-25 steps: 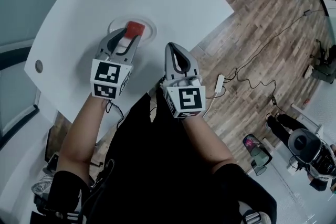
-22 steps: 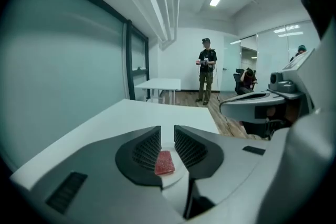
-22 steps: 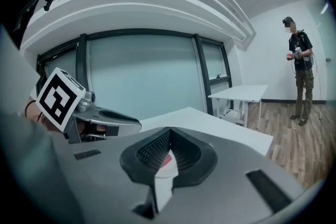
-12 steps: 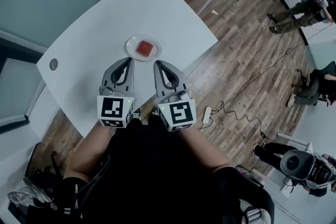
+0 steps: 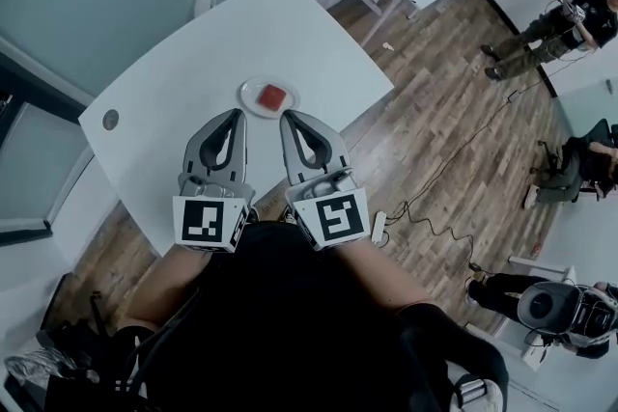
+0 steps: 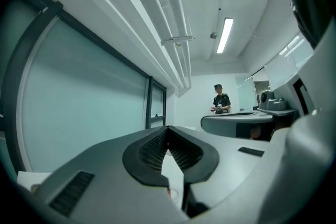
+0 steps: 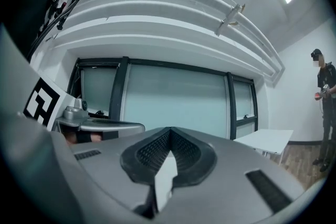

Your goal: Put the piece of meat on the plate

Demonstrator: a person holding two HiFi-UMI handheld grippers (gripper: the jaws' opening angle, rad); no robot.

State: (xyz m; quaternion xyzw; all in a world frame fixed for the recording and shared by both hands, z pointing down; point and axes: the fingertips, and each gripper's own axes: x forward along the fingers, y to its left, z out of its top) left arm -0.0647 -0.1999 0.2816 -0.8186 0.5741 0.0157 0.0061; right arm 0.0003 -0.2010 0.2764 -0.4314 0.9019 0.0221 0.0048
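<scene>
Step in hand, by our reading: the close-out. The piece of meat [image 5: 273,96] lies on the plate [image 5: 249,98], near the middle and inside the rim, so the placing looks done. The left hand-held gripper [image 5: 235,117] has its jaws fully together with nothing between them. The right hand-held gripper [image 5: 288,117] is the same, closed and empty. Both are held side by side, near the plate in the head view but not touching it. To finish well we would keep both tips clear of the rim and draw them away without a sideways sweep, since a light plate on a smooth top probably slides easily. We would also check that no corner of the meat overhangs. Materials: the meat is a red, squarish block with softened corners and a matte face, whether rigid or soft we cannot tell. The plate is small, round, white and shallow, low in contrast against the bench [image 5: 183,72], which is smooth, white and round-edged. The gripper shells are grey plastic, and the pads [image 6: 148,150] are dark with a fine ribbed grid.
</scene>
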